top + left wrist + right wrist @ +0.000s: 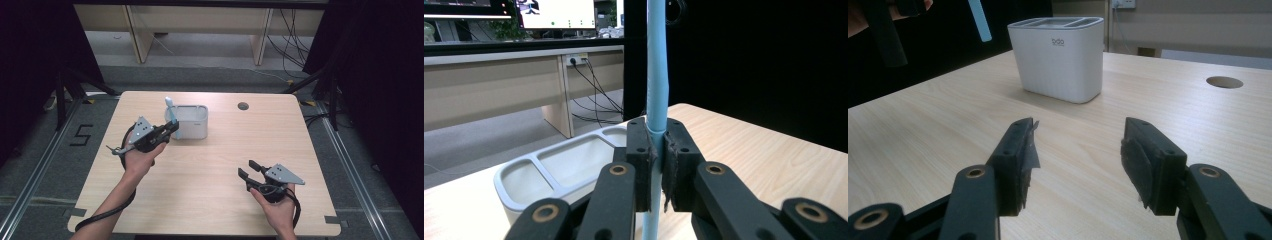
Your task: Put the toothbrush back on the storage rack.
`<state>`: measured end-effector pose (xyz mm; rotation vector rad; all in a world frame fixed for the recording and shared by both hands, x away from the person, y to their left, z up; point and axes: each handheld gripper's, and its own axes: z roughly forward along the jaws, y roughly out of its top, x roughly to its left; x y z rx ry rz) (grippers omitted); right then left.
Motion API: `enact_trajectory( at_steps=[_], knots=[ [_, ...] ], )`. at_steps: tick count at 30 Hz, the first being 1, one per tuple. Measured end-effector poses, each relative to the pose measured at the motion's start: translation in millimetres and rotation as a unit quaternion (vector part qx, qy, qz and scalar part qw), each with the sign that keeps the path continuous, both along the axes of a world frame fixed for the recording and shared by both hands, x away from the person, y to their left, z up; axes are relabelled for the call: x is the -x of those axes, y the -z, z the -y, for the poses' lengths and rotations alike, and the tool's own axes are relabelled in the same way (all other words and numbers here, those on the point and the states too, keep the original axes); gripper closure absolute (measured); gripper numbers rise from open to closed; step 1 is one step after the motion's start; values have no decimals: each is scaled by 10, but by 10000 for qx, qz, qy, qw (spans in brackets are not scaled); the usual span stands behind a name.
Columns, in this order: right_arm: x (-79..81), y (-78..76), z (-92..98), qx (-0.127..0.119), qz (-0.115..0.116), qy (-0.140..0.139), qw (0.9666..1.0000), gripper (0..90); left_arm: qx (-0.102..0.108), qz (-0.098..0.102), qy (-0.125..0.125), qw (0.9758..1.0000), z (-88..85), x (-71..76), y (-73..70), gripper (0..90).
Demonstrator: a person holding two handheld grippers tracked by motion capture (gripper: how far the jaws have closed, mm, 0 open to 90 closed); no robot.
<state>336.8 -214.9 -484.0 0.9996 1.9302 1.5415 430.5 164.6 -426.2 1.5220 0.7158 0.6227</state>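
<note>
Toothbrush was clamped upright by the left gripper, just left of the holder; right gripper was left open.

Left gripper at centre-left of the high view, raised on an outstretched forearm, jaws clamped together; right gripper at lower right, resting low in the hand, jaws spread wide apart

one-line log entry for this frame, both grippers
left gripper: shut on blue stick, upright beside white holder | right gripper: open, empty, low over table
</note>
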Motion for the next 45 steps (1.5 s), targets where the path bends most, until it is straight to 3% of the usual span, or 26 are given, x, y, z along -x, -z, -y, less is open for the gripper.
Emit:
enact_trajectory(
  at_steps=[4, 7, 11, 12, 16, 20, 22, 23, 25, 27, 45],
  knots=[
    [1, 12, -11, -132, -95, -65, 9998, 477, 12, 30, -50, 10000, -19, -49, -23, 825],
    [-11, 20, -3, -40, -7, -65, 10000, 477, 22, 42, -82, 10000, -31, -80, -39, 824],
    [16, 14, -17, -101, -252, -41, 9996, 477, 53, 57, -132, 9999, -58, -136, -78, 824],
    [7, 14, -9, -49, -157, -35, 9999, 477, 45, 71, -139, 9999, -67, -150, -90, 824],
    [12, 16, -11, -143, -219, -78, 9996, 477, 50, 79, -183, 9998, -91, -190, -120, 823],
    [8, 19, 1, -78, -173, -31, 9998, 476, 53, 86, -227, 9997, -106, -221, -134, 823],
    [16, 21, -9, -131, -296, -39, 9995, 475, 25, 87, -246, 9997, -117, -235, -143, 823],
    [7, 21, 2, -51, -187, -15, 9998, 475, 21, 93, -261, 9996, -123, -244, -147, 823],
    [12, 14, 4, -6, -271, -35, 9996, 475, 21, 97, -283, 9995, -134, -256, -156, 822],
    [8, 29, -13, -160, -272, -77, 9995, 475, 19, 111, -309, 9995, -146, -268, -168, 822],
    [8, 41, 1, -133, -262, -11, 9996, 475, -28, 112, -492, 9987, -186, -411, -205, 820]
  ],
)
